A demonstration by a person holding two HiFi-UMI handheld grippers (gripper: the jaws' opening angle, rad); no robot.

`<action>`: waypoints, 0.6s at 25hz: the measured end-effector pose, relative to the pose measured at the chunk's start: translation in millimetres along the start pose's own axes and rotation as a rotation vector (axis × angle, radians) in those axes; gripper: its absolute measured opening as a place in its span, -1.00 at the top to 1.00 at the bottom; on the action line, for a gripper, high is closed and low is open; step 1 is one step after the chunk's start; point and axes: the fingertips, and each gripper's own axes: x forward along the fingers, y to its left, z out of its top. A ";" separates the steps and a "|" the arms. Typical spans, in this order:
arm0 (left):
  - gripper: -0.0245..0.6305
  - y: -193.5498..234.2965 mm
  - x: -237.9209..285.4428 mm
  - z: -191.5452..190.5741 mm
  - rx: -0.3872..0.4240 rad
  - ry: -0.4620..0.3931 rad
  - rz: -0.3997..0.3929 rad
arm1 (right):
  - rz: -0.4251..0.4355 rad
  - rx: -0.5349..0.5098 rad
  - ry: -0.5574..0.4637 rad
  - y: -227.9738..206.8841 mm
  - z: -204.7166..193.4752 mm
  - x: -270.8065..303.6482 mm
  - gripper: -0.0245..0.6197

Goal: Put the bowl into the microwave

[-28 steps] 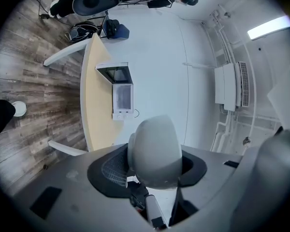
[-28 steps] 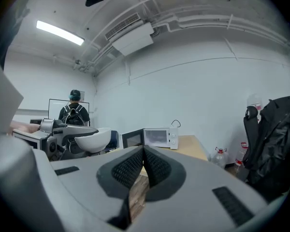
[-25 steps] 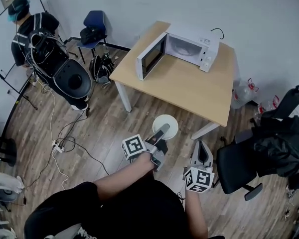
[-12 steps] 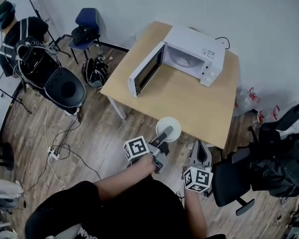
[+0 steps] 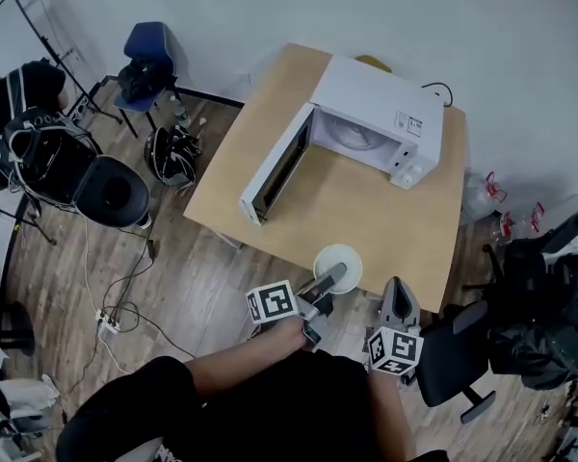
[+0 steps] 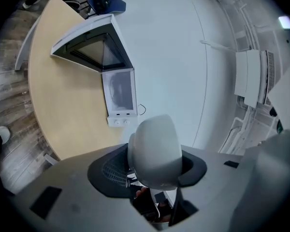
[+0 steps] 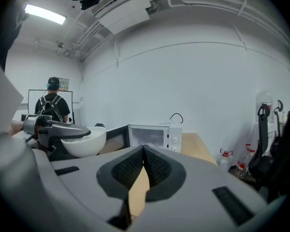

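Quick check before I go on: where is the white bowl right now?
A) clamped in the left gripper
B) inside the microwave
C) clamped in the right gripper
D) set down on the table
A: the left gripper is closed on the rim of the bowl, short of the open microwave. The right gripper has its jaws together with nothing between them.

The round white bowl [image 5: 337, 261] is smooth with a faint sheen; whether it is ceramic or plastic cannot be told. The white box-shaped microwave [image 5: 374, 99] has a smooth casing and a dark glossy door. The pale wooden table [image 5: 366, 205] looks matt, and the brown plank floor [image 5: 202, 268] shows grain. The grey matt plastic right gripper [image 7: 144, 151] has black ribbed pads [image 7: 130, 170].
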 end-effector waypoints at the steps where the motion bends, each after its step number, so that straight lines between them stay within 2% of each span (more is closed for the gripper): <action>1: 0.29 -0.1 5.0 3.9 -0.003 0.012 -0.005 | -0.009 -0.008 0.003 -0.3 1.5 6.1 0.74; 6: 0.29 -0.9 31.6 27.3 -0.035 0.013 -0.066 | -0.030 -0.018 0.006 -1.4 8.8 29.3 0.74; 12: 0.29 11.4 56.0 51.8 -0.029 -0.005 -0.052 | -0.024 -0.011 0.009 -8.3 8.9 55.9 0.74; 15: 0.29 22.9 66.8 64.5 -0.016 -0.009 -0.004 | -0.005 -0.001 0.004 -11.8 11.3 74.3 0.74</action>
